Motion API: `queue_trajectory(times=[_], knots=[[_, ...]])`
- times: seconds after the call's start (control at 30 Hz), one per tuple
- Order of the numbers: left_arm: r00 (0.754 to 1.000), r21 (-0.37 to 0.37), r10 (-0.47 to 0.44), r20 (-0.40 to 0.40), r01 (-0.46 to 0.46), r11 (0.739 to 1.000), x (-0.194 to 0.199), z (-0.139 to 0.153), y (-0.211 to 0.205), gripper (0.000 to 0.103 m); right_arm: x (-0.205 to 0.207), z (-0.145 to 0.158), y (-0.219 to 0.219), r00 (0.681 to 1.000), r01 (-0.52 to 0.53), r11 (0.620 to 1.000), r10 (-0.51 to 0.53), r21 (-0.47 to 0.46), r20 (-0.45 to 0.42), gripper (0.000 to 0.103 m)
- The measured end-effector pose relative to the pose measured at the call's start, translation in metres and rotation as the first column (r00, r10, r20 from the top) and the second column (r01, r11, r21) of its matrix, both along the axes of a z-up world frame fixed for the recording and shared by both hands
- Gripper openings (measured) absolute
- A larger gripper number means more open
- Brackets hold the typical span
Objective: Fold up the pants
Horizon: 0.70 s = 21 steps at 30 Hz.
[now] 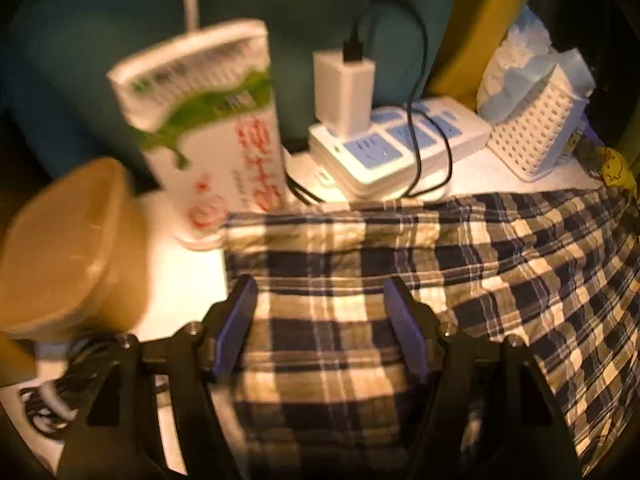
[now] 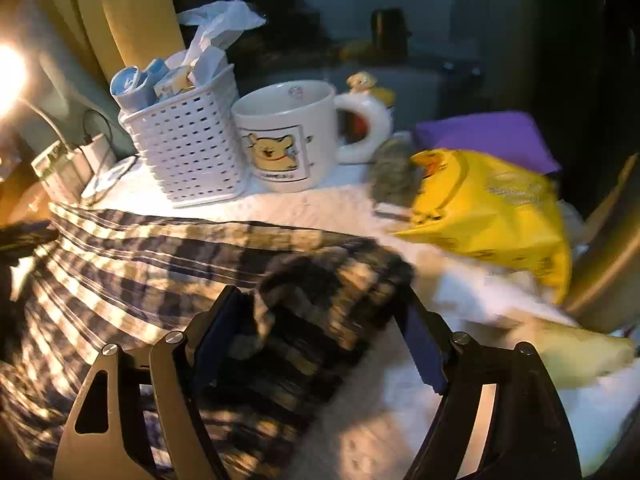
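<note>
The navy and cream plaid pants (image 1: 460,264) lie spread across the white table, reaching off to the right. My left gripper (image 1: 320,292) is open, its blue-padded fingers standing over the left end of the pants with cloth between them. In the right wrist view the pants (image 2: 132,264) lie to the left, and their right end is bunched up. My right gripper (image 2: 320,300) is open over that bunched end. The frames do not show whether the fingers touch the cloth.
Left wrist view: a brown paper bowl (image 1: 68,248), a white carton with green and red print (image 1: 208,128), a power strip with charger (image 1: 396,136), a white perforated basket (image 1: 536,128). Right wrist view: the basket (image 2: 188,148), a bear mug (image 2: 292,132), a yellow bag (image 2: 492,216), a purple cloth (image 2: 488,136), a lit lamp (image 2: 8,76).
</note>
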<state>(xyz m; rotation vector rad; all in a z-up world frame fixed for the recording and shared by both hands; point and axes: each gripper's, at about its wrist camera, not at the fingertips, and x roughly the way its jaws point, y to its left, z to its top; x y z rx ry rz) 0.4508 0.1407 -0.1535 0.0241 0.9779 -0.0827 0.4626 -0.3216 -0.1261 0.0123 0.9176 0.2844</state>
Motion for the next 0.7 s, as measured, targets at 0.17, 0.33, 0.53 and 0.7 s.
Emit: queue_trajectory(times=[0.17,0.33,0.53,0.7], knots=[[0.998,0.000,-0.005,0.058,0.005,1.000,-0.004,-0.003,-0.001,0.010,0.003,-0.006,0.011,0.999,-0.036,0.999,0.036,0.024,-0.014,0.010],[0.992,0.053,0.037,0.120,-0.043,0.998,-0.042,0.007,-0.003,0.002,-0.020,0.028,0.045,0.981,-0.130,0.986,0.143,-0.102,0.131,0.007],[0.950,-0.029,0.196,0.244,-0.195,0.980,-0.094,0.057,0.027,0.001,-0.026,0.064,0.077,0.940,-0.193,0.964,0.235,-0.182,0.248,0.007],[0.937,-0.018,0.229,0.264,-0.233,0.972,-0.096,0.060,0.043,0.002,0.004,0.059,0.085,0.942,-0.193,0.960,0.239,-0.203,0.236,0.007]])
